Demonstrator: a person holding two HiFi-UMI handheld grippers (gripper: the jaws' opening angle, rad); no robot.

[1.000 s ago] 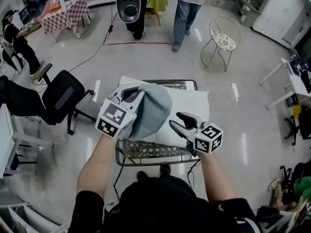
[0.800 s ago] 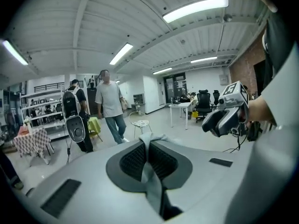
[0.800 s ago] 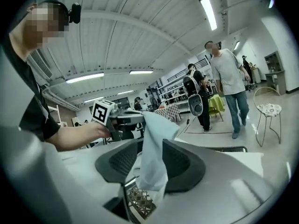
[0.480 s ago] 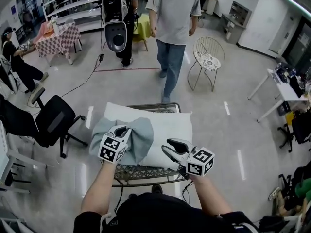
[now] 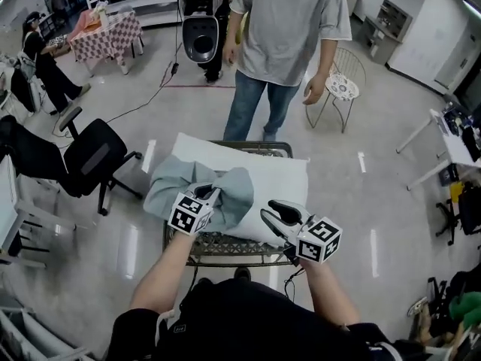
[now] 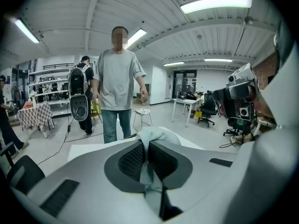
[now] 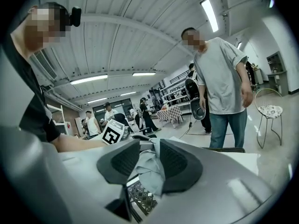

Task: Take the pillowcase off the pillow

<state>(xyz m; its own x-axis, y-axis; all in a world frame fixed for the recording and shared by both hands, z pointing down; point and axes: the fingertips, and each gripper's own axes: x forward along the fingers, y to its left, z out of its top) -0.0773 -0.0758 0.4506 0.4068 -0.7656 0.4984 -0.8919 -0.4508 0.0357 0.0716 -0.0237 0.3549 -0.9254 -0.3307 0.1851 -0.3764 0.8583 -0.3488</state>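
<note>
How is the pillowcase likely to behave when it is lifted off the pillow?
Probably floppy: the pillowcase bunches and folds where the left gripper pinches it. Likely light, since it looks thin, squeezed nearly flat between the shut jaws. It might drape down and snag on the wire cart.

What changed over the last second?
The left tongs, still clamped on the pillowcase, came down, draping it over the left end of the pillow. The right tongs have just been closing on its cloth. A bystander walked up. The pillow stayed on the cart.
</note>
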